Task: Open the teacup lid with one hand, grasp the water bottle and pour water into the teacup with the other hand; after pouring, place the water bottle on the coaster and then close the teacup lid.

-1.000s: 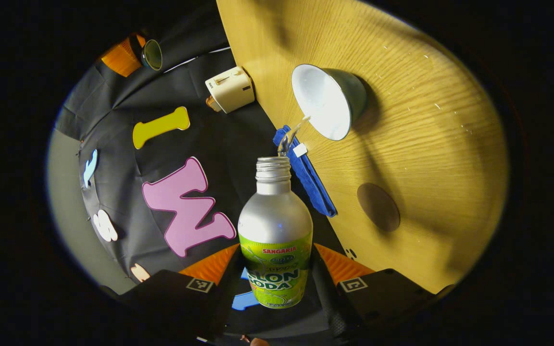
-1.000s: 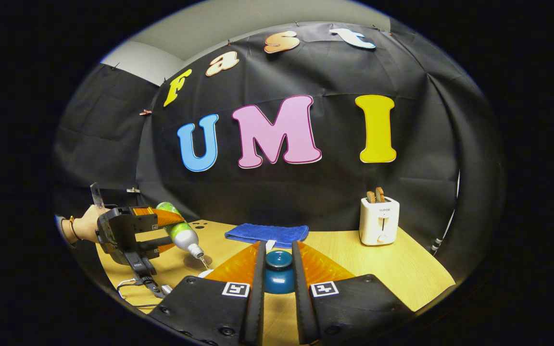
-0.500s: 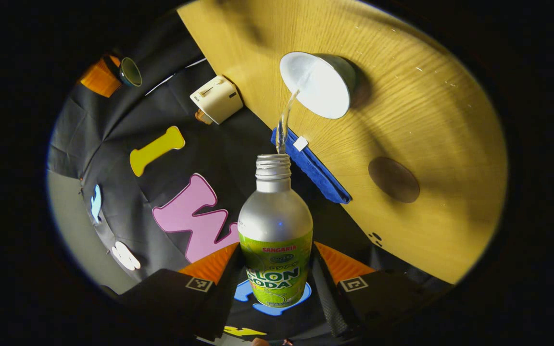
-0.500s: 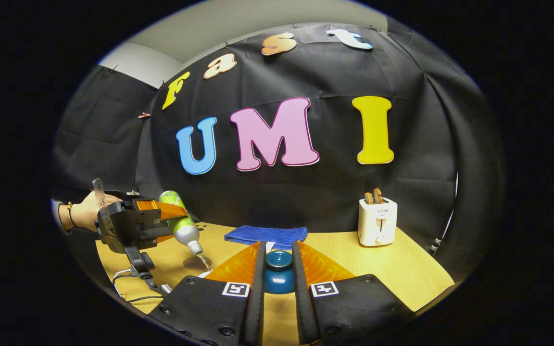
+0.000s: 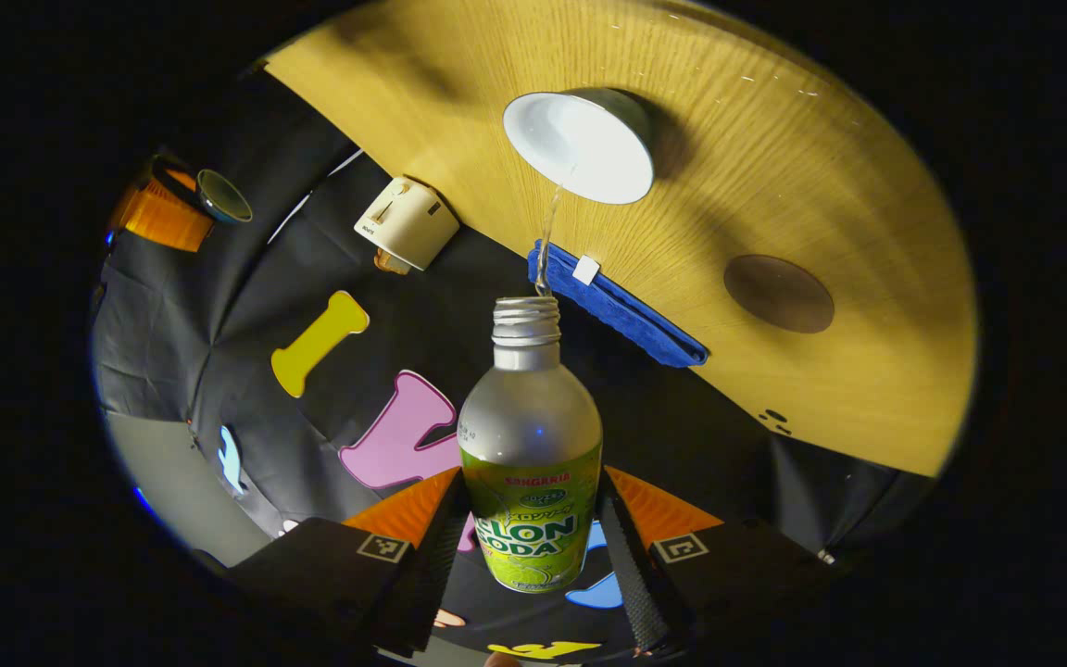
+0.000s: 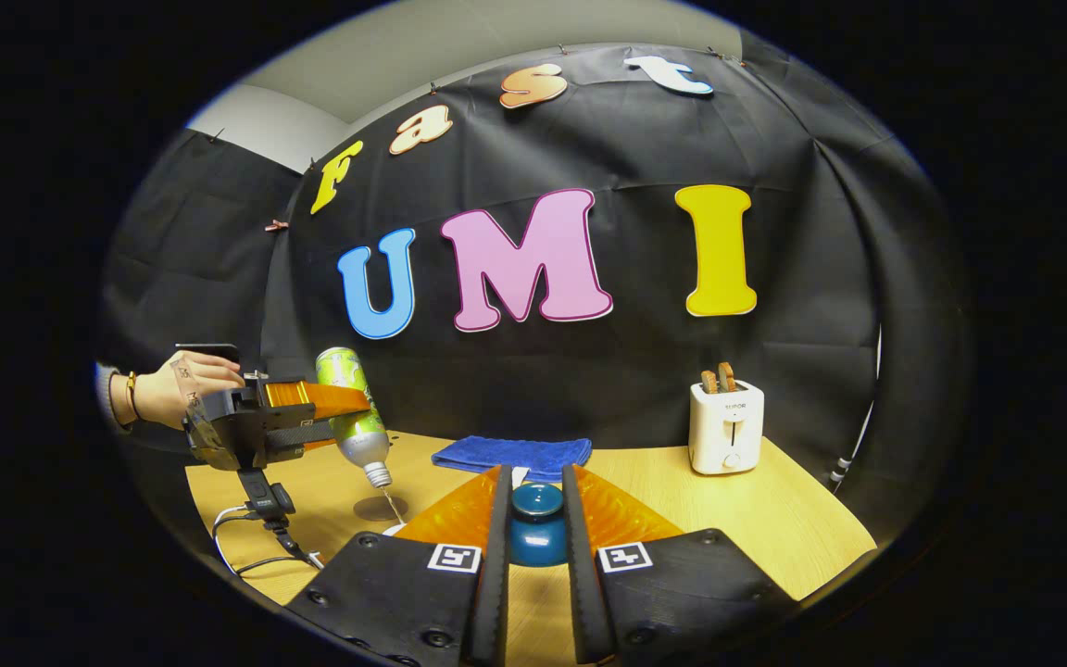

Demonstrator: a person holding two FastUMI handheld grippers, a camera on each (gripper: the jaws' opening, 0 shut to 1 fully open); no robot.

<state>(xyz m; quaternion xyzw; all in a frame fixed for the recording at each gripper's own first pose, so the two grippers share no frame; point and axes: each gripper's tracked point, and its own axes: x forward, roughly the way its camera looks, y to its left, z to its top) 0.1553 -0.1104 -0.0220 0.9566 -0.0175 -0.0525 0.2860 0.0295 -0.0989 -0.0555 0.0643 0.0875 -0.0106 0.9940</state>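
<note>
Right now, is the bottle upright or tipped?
Tipped. The water bottle, clamped in the left gripper, points neck-down; a thin stream runs from its mouth into the teacup.

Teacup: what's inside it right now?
A thin stream of water from the tilted water bottle falls into the teacup. Its white inside shows; glare hides the water level.
</note>
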